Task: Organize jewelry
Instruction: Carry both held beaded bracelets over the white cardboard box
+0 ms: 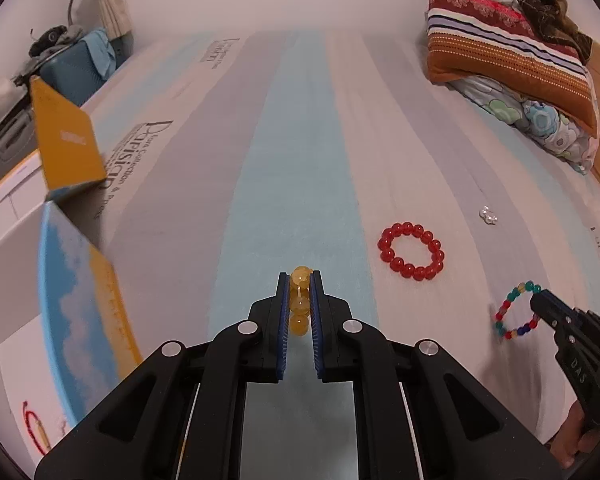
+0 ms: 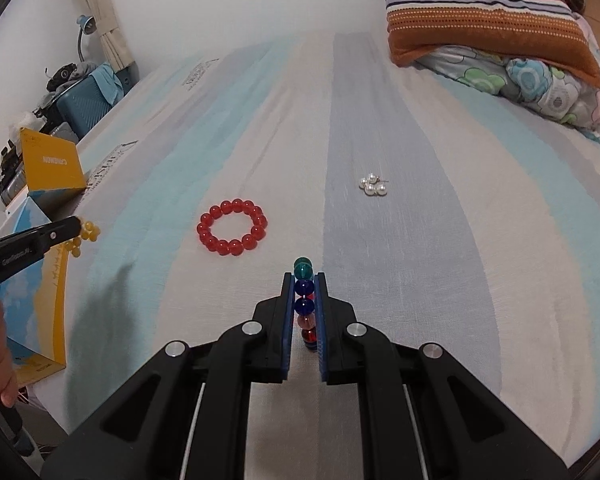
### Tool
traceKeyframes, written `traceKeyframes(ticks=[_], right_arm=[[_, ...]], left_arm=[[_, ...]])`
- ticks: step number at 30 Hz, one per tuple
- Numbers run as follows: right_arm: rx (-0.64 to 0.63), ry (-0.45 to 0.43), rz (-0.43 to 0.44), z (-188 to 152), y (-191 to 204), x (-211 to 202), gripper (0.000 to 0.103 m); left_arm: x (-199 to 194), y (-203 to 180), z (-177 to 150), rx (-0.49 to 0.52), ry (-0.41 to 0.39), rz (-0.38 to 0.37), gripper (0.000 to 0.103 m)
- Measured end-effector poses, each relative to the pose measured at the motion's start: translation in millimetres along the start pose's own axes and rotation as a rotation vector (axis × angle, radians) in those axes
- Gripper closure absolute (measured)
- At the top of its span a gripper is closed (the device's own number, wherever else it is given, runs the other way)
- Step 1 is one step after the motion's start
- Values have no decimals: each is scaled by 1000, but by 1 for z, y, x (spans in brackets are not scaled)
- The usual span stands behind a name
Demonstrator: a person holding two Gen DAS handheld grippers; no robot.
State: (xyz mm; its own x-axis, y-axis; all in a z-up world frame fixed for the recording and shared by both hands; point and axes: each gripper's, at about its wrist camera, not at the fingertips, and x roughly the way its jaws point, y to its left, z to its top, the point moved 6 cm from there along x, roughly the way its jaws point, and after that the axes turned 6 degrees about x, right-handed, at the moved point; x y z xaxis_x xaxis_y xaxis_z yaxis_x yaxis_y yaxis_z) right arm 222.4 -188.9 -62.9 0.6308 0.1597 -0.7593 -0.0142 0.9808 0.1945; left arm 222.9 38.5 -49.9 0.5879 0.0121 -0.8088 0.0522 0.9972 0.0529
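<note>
My left gripper is shut on a yellow bead bracelet, held above the striped bed; it also shows in the right wrist view next to the open box. My right gripper is shut on a multicoloured bead bracelet, which hangs from its tip in the left wrist view. A red bead bracelet lies flat on the bed between the two grippers. A small cluster of pearl earrings lies farther back to the right.
An open yellow and blue box with its lid raised stands at the bed's left edge. Folded blankets and a striped pillow sit at the back right. A blue suitcase with clutter stands beyond the bed at the left.
</note>
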Motion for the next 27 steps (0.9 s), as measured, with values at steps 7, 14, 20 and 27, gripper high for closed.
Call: traceKeyframes(ticks=[7, 14, 20, 27], right_arm=[[2, -5, -15, 6, 2, -14, 94], [-11, -23, -21, 14, 14, -32, 94], [-29, -50, -11, 20, 32, -51, 94], [-37, -71, 11, 23, 56, -71, 94]], left_arm=[[-23, 10, -7, -13, -11, 12, 94], [-46, 21, -12, -27, -31, 26, 94], [-65, 30, -17, -38, -49, 31, 94], [-90, 49, -28, -64, -77, 37, 94]])
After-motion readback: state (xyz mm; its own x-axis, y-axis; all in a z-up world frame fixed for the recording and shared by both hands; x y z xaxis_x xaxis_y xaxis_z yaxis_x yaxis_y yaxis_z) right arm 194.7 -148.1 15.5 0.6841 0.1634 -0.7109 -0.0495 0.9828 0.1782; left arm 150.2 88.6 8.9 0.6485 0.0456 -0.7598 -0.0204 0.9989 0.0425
